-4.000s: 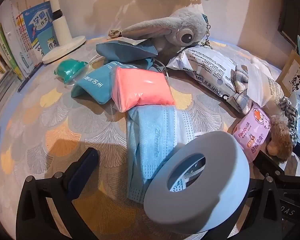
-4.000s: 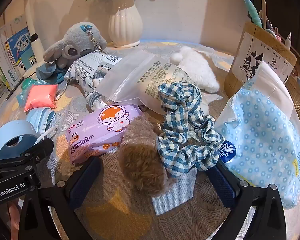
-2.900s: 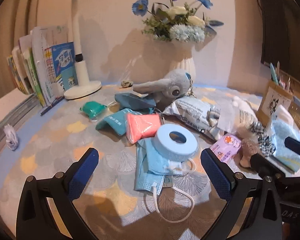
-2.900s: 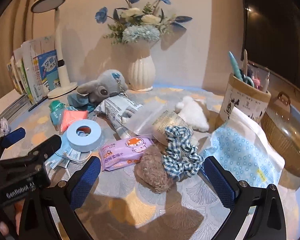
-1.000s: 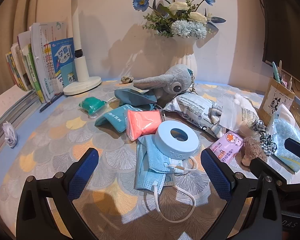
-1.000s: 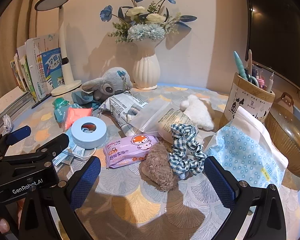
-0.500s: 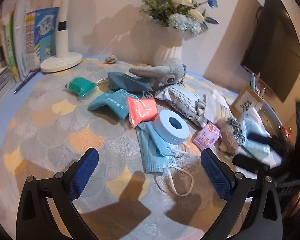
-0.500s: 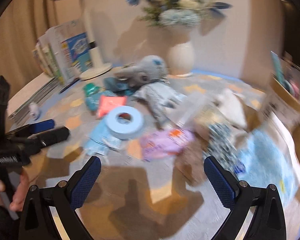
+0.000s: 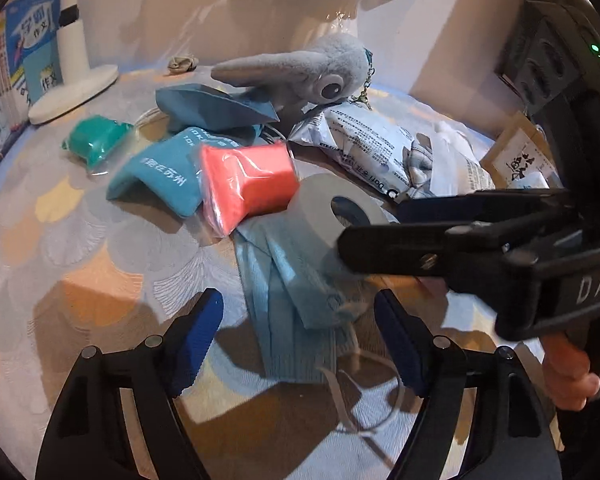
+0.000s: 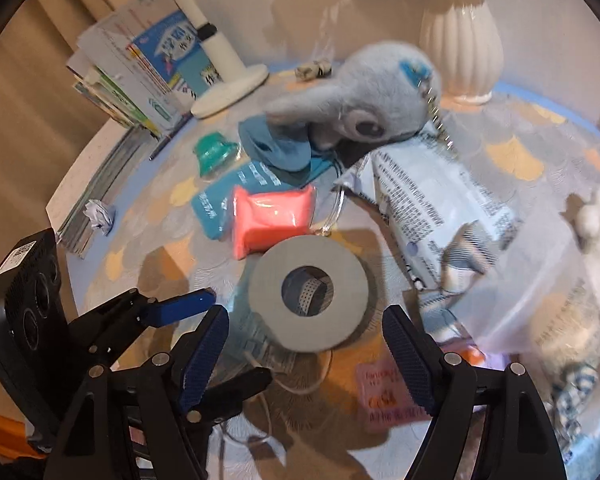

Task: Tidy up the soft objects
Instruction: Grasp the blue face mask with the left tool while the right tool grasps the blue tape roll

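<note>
On the round table with its scallop-patterned cloth (image 9: 80, 248), a grey plush toy (image 10: 364, 96) lies at the back. Nearer, the grey-blue foam ring (image 10: 308, 290) rests on pale blue face masks (image 9: 296, 280), touching a coral-pink wrapped packet (image 9: 246, 184). Both tongs, left gripper (image 9: 298, 338) and right gripper (image 10: 306, 354), have just been narrowing yet stand apart, pads touching nothing.

1. The left wrist view looks steeply down along its own fingers (image 9: 198, 332), close above the surface (image 9: 60, 248).
2. The right wrist view tilts down likewise, close in, from the other side.
3. Both share the blue tape roll (image 9: 332, 208) (image 10: 309, 284), pink packet (image 9: 246, 186) (image 10: 274, 220) and grey plush (image 9: 312, 68) (image 10: 364, 96).
</note>
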The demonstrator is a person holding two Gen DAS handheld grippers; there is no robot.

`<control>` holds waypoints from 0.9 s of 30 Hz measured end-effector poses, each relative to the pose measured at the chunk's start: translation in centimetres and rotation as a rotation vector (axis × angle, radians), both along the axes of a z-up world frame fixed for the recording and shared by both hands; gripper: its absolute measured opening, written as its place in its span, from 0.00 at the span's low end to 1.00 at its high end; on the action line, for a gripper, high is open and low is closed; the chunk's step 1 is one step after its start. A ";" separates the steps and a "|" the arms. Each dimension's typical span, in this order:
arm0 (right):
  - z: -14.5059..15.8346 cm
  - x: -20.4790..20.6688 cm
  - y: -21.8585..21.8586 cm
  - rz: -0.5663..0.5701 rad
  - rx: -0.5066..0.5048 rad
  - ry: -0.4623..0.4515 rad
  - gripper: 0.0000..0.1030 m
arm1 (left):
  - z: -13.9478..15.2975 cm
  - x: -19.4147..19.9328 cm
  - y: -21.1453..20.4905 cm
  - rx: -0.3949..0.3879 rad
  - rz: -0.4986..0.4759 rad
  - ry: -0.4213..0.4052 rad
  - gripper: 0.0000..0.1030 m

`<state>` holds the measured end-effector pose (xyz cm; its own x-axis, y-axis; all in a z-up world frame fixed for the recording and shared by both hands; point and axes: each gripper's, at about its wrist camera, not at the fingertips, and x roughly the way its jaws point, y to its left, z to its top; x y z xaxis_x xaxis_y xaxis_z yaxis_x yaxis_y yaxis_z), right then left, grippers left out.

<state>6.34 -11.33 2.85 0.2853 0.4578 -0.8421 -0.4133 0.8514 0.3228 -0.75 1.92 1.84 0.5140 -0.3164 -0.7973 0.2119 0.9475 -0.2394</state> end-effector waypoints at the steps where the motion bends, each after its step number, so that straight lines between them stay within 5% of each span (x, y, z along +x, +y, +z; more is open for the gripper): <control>1: -0.4 0.3 0.2 0.002 0.002 0.013 0.76 | 0.0 0.0 -0.2 0.005 0.000 -0.003 0.70; 3: -0.8 0.6 0.5 0.006 -0.001 0.022 0.76 | 0.0 0.1 -0.5 0.018 -0.001 -0.005 0.54; 7: -1.5 0.8 1.7 0.014 -0.053 0.001 0.76 | 0.0 -0.4 -0.8 0.043 0.001 -0.025 0.38; 12: -1.5 0.6 1.3 -0.004 -0.035 -0.028 0.63 | 0.0 -0.1 -0.6 0.038 0.006 -0.035 0.13; 27: 7.0 -1.7 -4.6 -0.158 0.069 -0.267 0.63 | 7.4 -0.3 -2.3 0.011 0.017 -0.230 0.11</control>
<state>4.67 -15.90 9.85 0.5641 0.4437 -0.6963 -0.3560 0.8916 0.2798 -1.02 -0.36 9.24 0.6882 -0.2976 -0.6617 0.2433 0.9539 -0.1759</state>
